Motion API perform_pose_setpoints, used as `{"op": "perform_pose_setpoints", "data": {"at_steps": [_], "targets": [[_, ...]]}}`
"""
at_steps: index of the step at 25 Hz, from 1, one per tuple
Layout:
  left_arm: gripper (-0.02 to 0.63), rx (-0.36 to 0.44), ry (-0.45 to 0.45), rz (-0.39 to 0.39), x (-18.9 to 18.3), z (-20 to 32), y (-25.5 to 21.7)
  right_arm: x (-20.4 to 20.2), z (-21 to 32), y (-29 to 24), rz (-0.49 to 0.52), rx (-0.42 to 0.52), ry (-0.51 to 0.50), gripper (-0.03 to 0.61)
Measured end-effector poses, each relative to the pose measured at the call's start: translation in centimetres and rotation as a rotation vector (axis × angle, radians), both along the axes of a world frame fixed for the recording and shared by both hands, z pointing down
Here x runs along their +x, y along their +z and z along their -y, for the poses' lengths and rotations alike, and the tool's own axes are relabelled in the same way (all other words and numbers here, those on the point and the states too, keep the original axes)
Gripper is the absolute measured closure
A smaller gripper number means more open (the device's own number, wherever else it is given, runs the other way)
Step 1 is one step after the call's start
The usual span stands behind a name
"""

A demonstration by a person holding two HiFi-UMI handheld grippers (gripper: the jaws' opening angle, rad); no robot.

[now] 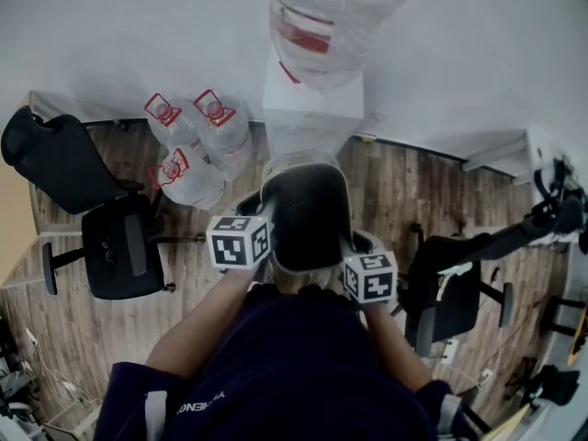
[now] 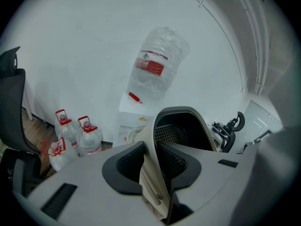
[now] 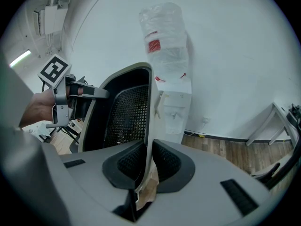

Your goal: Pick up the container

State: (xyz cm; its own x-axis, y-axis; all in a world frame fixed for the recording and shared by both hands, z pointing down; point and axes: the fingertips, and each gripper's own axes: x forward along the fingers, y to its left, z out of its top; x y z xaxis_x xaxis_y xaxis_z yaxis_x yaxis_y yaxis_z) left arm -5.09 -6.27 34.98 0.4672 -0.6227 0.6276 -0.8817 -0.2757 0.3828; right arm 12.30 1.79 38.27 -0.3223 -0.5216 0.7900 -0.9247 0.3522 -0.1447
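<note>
The container (image 1: 308,214) is a tall bin with a pale rim and a black mesh inside, held up off the floor in front of me. My left gripper (image 1: 260,237) is shut on its left wall and my right gripper (image 1: 354,265) on its right wall. In the left gripper view the pads clamp the beige wall (image 2: 151,166), with the bin's opening (image 2: 181,126) beyond. In the right gripper view the jaws pinch the thin wall (image 3: 146,166), the mesh inside (image 3: 124,107) shows to the left, and the left gripper (image 3: 61,98) grips the far side.
A white water dispenser (image 1: 312,108) with an upturned clear bottle (image 1: 317,26) stands against the wall just behind the bin. Three red-capped water jugs (image 1: 193,145) sit on the wood floor at left. Black office chairs stand at left (image 1: 110,237) and right (image 1: 450,283).
</note>
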Motion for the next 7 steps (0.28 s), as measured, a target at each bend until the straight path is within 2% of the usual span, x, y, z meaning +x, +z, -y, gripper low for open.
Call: {"op": "perform_pose_setpoints", "data": {"at_steps": [7], "targets": [[0.503, -0.002, 0.002, -0.001, 0.29, 0.08, 0.14, 0.22, 0.25, 0.07, 0.004, 0.011, 0.001, 0.518]]}}
